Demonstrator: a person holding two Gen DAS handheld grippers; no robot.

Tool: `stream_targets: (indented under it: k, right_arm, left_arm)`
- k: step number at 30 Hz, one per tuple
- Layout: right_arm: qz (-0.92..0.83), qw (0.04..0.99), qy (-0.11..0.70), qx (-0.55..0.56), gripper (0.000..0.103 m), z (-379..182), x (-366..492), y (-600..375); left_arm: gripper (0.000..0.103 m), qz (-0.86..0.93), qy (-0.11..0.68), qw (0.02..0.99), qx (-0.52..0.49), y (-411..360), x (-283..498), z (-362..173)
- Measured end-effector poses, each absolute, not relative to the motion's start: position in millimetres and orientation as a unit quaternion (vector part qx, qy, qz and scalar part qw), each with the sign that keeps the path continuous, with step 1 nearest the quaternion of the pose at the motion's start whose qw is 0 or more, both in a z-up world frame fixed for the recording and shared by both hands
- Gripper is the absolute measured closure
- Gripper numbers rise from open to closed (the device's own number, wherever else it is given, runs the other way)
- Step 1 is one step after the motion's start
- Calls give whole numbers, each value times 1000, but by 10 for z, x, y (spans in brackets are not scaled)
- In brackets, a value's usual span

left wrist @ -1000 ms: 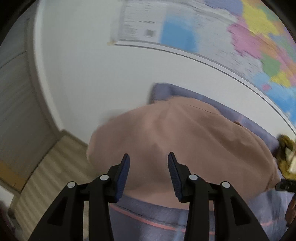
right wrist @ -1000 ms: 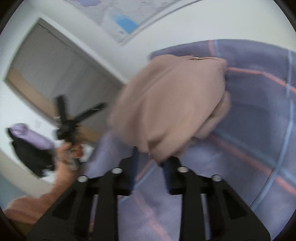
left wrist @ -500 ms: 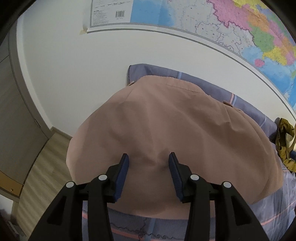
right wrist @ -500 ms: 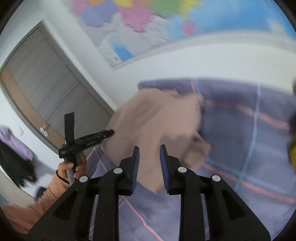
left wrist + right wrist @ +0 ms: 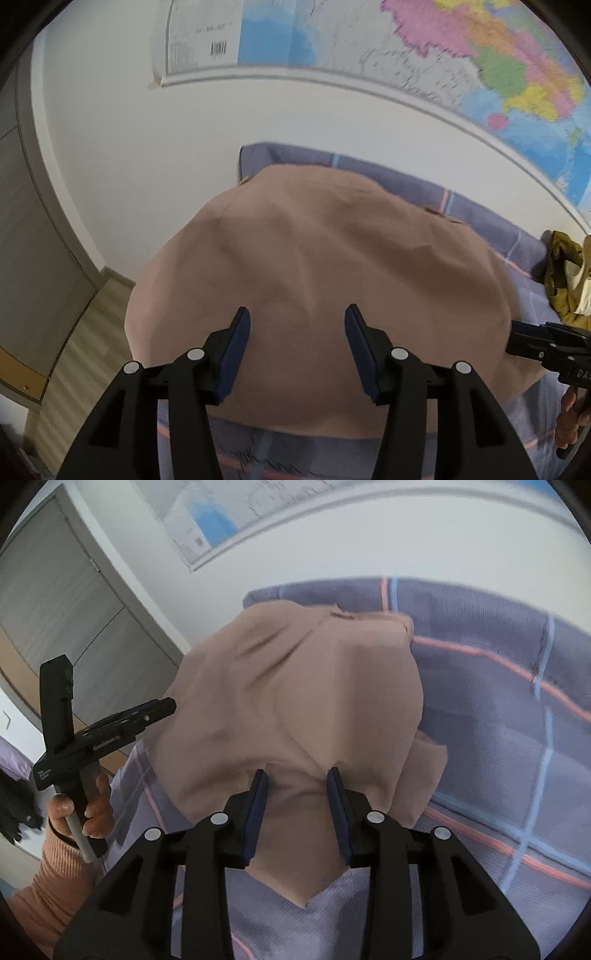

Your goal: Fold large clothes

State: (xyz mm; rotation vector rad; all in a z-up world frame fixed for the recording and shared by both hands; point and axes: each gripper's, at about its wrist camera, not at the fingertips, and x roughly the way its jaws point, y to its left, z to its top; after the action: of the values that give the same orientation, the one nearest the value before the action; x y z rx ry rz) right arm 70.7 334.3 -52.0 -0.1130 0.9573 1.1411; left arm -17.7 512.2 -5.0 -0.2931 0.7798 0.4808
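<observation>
Under both sets of fingers lies the pink cloth [image 5: 314, 258], spread flat on the purple checked bed [image 5: 498, 701]. On the left gripper [image 5: 297, 328] the fingers have just been opening and now stand wide apart above the cloth, gripping nothing. On the right gripper [image 5: 297, 786] the fingers have been opening too; cloth shows between them, but they do not squeeze it.

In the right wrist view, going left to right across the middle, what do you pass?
The person's hand holding the left gripper, then the folded pink garment, then the purple plaid sheet.
</observation>
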Motion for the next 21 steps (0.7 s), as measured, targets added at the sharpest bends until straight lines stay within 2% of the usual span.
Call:
stream_targets:
  k: [3, 4, 6, 10, 14, 18, 21]
  right_arm:
    - [533, 745, 397, -52, 61, -332, 583, 3330]
    - [535, 751, 384, -54, 60, -294, 552, 3349]
    - [538, 757, 363, -71, 57, -279, 493, 3383]
    - [529, 752, 380, -98, 56, -435, 460, 3599]
    - [514, 758, 385, -115, 54, -620, 443, 3588]
    - [517, 761, 373, -119, 44, -575, 384, 3558]
    - [518, 765, 363, -120, 38, -517, 339, 3527]
  left_arm:
    - [48, 212, 363, 897, -137, 4947, -200, 33]
    - [42, 208, 362, 899, -135, 4902, -194, 43]
    - [41, 193, 365, 901, -134, 4811, -147, 37]
    - [41, 181, 387, 896, -124, 4651, -4, -102]
    - [37, 193, 394, 891, -118, 4593, 82, -219]
    - [34, 205, 381, 892, -131, 4564, 41, -194]
    - [25, 214, 371, 894, -133, 4517, -16, -145]
